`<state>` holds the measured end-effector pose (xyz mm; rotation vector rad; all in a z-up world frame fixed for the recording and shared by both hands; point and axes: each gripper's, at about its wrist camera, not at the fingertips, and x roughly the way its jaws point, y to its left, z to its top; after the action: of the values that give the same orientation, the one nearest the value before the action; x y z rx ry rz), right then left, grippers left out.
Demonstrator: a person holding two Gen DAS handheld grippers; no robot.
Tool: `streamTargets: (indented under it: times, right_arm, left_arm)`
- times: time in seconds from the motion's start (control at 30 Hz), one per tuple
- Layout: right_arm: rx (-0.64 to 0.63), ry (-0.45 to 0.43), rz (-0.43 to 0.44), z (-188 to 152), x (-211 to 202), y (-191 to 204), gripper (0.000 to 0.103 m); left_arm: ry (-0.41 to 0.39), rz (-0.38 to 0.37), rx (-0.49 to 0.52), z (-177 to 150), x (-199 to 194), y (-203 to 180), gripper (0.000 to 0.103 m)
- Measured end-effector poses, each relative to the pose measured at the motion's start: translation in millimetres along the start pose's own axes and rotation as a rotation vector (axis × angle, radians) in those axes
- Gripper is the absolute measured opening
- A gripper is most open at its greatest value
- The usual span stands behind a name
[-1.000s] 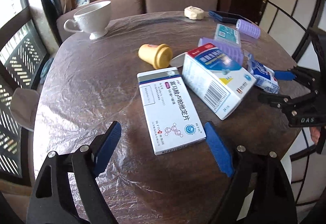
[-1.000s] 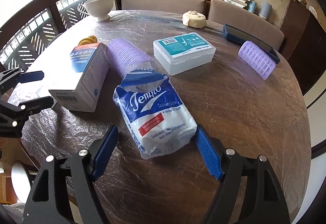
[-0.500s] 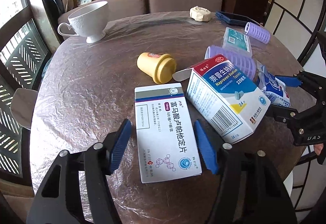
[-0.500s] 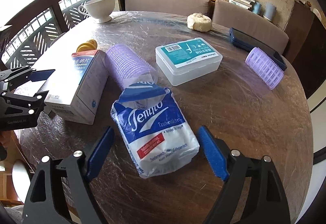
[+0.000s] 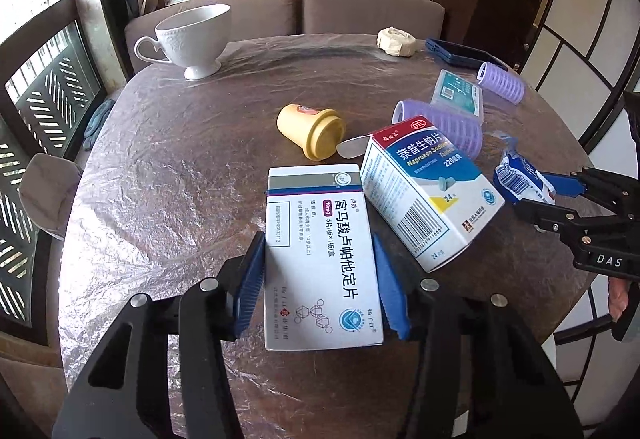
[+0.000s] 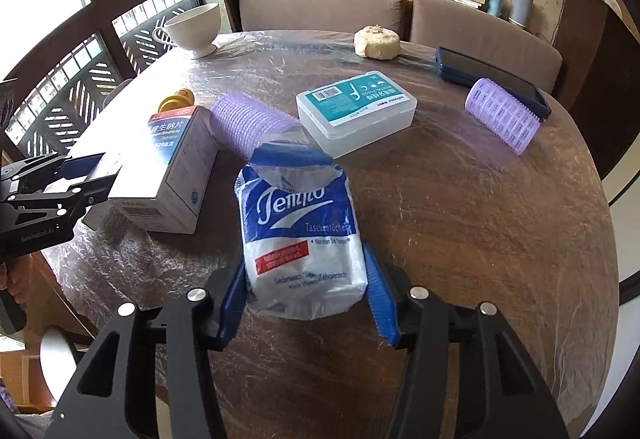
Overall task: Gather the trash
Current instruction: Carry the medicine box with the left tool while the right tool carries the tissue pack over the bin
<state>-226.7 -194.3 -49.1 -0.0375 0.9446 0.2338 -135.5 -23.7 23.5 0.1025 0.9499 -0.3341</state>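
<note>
- Left tool (image 5: pixel 320 281): its jaws have been closing over the last second and are now pressing both blue pads against the long edges of the flat white medicine box (image 5: pixel 320 251); half a second back the pads were standing clear of it on both sides
- The flat white medicine box is lying face up on the tabletop (image 5: pixel 168 175), near its front edge, with its far right corner touching the blue-and-white carton (image 5: pixel 428 195)
- Right tool (image 6: pixel 305 295): its jaws have just been closing too, and in the right wrist view the pads are now squeezing the near end of the tissue packet (image 6: pixel 300 235); the soft wrapper is bulging a little between them
- The tissue packet is lying on the tabletop with its torn far end next to the large purple hair roller (image 6: pixel 248 123)
- Both items are looking gripped but not lifted; whether either has left the surface cannot be told
- Judgement: the grasp step is finishing on both sides together, so the next move is probably a lift and carry to a bin, which is not showing in either view
- Risk: the blue-and-white carton is leaning against the box and may be shifting when the box is rising
- Yellow cap (image 5: pixel 314 129), clear floss case (image 6: pixel 356 111) and small purple roller (image 6: pixel 502 115) are waiting untouched
</note>
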Motion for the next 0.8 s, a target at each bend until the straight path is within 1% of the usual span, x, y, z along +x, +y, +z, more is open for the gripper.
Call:
streamTargets:
  times: [0.2, 0.47, 0.8]
  right_arm:
    - [0.026, -0.012, 0.009, -11.8, -19.0, -2.5, 0.052]
    - [0.061, -0.026, 0.020, -30.0, -39.8, -6.4, 0.052]
    - [0.060, -0.023, 0.033, -54.0, -57.0, 1.2, 0.052]
  left_arm:
    - [-0.007, -0.002, 0.005, -8.0, -11.1, -11.1, 0.053]
    - [-0.011, -0.007, -0.013, -22.6, -24.4, -23.9, 0.053]
    - [-0.012, -0.015, -0.038, -44.3, -40.6, -39.9, 0.053]
